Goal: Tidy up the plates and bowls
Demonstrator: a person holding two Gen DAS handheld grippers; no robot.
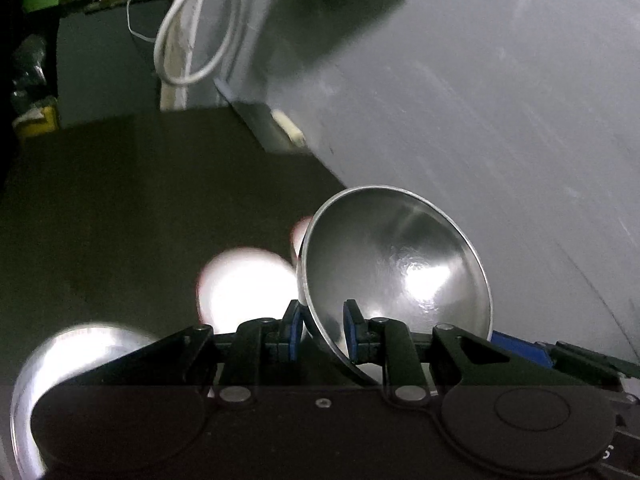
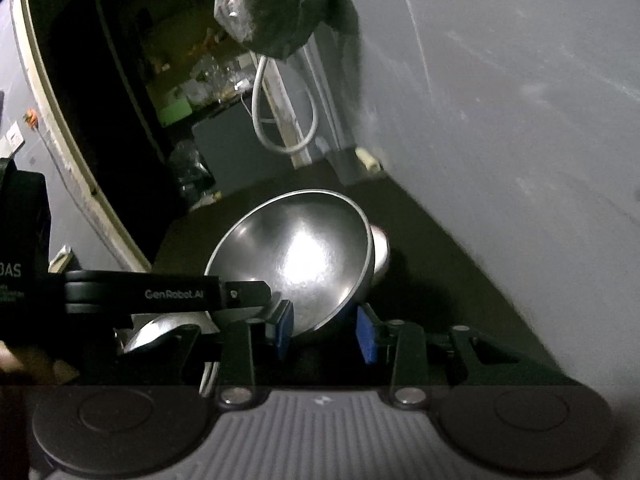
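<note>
left gripper (image 1: 323, 330) pinches the rim of a tilted shiny round steel bowl (image 1: 394, 268). right gripper (image 2: 326, 330) clamps another tilted round steel bowl (image 2: 296, 258); a blurred steel dish (image 1: 36, 364) sits at eight o'clock.

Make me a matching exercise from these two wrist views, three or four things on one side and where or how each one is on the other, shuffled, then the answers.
Things:
1. steel bowl
2. white cable
3. plastic bag
4. left tool

States:
A. hangs in a loop by the wall corner
B. dark contents, hanging at the top of the right wrist view
C. tilted, rim pinched between blue pads
D. shut on a rim

Pairs: 1-C, 2-A, 3-B, 4-D
</note>
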